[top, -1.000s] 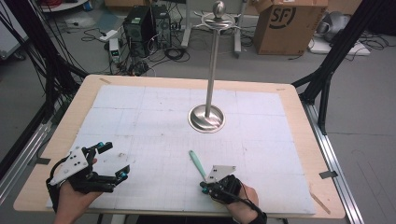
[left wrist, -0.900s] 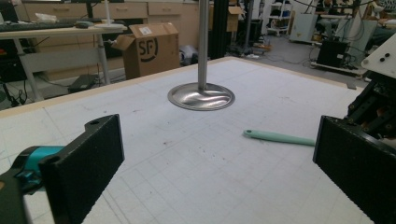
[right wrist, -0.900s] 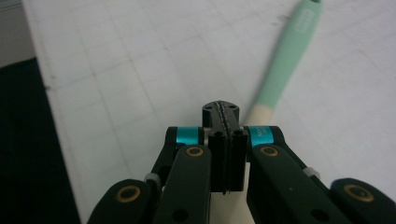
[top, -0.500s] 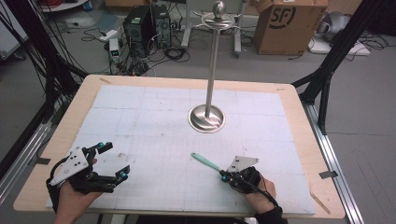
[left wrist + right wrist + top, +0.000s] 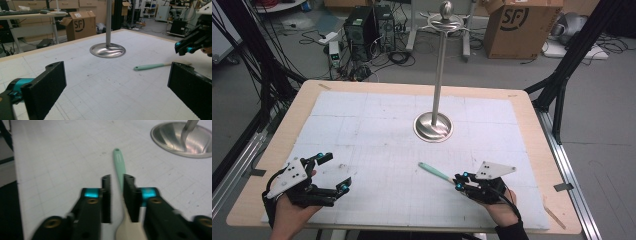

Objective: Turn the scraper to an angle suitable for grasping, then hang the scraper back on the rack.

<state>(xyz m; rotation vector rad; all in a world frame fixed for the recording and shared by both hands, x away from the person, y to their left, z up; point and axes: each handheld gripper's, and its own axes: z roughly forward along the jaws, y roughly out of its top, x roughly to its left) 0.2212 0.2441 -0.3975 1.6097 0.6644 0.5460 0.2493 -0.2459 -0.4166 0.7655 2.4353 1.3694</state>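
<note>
The right gripper [image 5: 117, 185] has carried the spatula [image 5: 119, 165] rightward across the tabletop [image 5: 377, 130]; its fingers [image 5: 106, 195] have just been opening, released, with the handle between them. Release looks complete. The left gripper [image 5: 333, 172] stays released, empty.

right gripper view soft with blur; spatula [image 5: 119, 165] pale end cut off at bottom edge, stand [image 5: 181, 138] base clipped right.
</note>
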